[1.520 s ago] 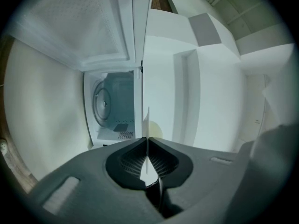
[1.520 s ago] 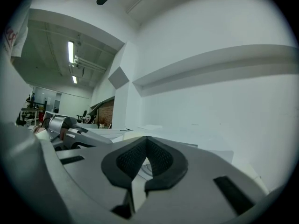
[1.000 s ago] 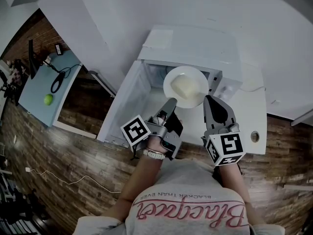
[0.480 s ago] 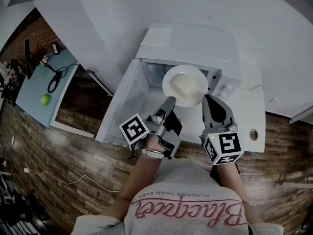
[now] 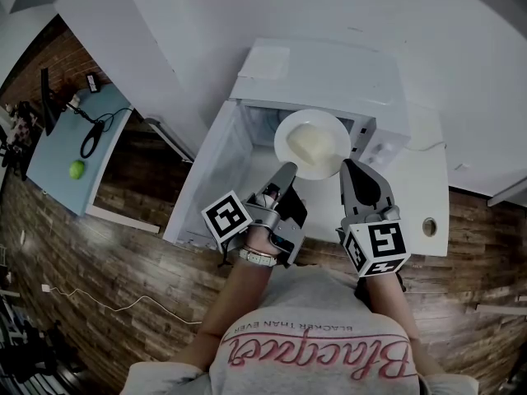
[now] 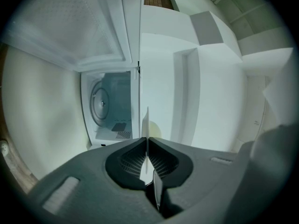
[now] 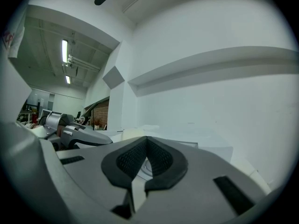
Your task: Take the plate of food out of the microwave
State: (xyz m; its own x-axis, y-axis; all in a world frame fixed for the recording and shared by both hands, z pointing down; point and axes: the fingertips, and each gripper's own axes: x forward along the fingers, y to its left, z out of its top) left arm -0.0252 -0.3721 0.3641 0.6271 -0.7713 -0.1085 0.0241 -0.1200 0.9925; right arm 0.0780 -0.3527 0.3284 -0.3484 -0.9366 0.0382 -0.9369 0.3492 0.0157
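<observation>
**Carefully now: a loaded plate held by one rim**

Left gripper [image 5: 286, 171] has its jaws clamped on the near rim of the plate [image 5: 319, 118], which sits face up just outside the microwave's [image 5: 329, 72] open front. Right gripper [image 5: 352, 169] is closed and empty beside the plate's right edge. The plate looks stiff, breakable and likely slick, so I'd support its far rim too.

**Bright, even light; strong fisheye bend**

Soft white light fills every view. Ceiling strip lights [image 7: 64, 50] glow. The microwave cavity [image 6: 110, 108] sits in bluish shade. Both gripper views go black at the corners; nearest surfaces blur.
</observation>
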